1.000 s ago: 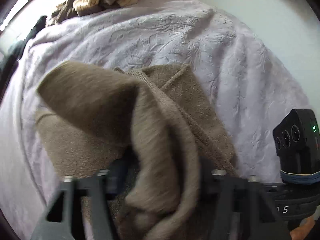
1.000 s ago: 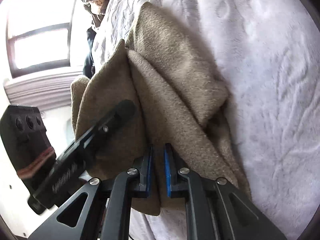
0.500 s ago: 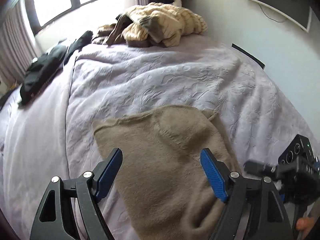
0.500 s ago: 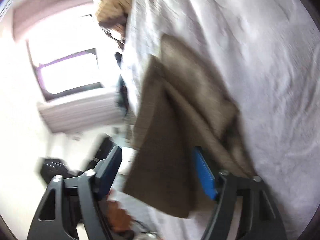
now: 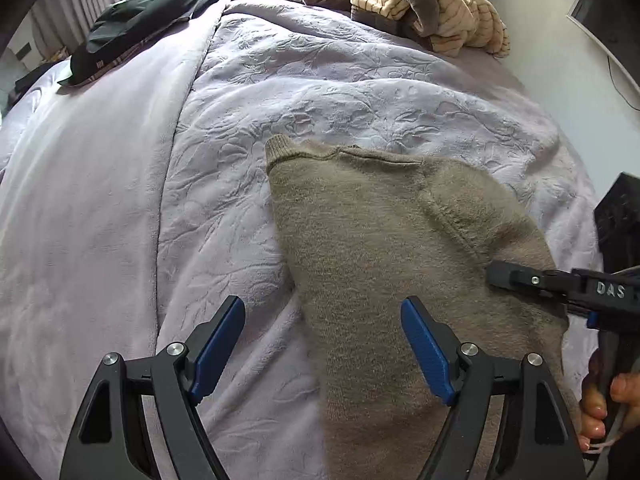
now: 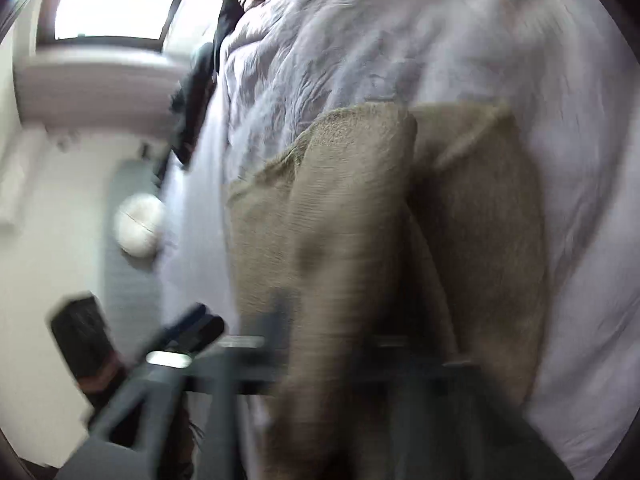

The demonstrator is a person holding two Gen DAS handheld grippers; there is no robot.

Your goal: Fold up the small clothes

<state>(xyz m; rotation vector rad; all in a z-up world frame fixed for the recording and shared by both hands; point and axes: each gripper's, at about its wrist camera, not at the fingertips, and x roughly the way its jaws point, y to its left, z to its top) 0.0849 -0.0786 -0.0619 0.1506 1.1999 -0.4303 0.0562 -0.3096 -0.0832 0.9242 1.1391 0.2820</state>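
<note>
From my left wrist view, the left claw (image 5: 323, 344) is spread wide with nothing between its blue pads (image 5: 218, 348), hovering just above the bed (image 5: 120, 208). The brown knit garment (image 5: 384, 248) lies on the lilac embossed bedspread (image 5: 320, 96), one ribbed corner pointing up toward the middle of the bed; its near part runs under the claw's right finger and out of view at the bottom. The right claw (image 5: 520, 278) reaches in from the right edge, its dark fingertip lying over the garment's right side, with my hand (image 5: 604, 408) on the handle below. Through the right wrist view everything is badly blurred: the brown knit garment (image 6: 380, 240) hangs folded in front of the lens and covers the fingers, so I cannot tell how that claw stands. At the far end of the bed sit a heap of striped cream clothes (image 5: 432, 4) and some dark clothes (image 5: 136, 28), well apart from the garment.
</note>
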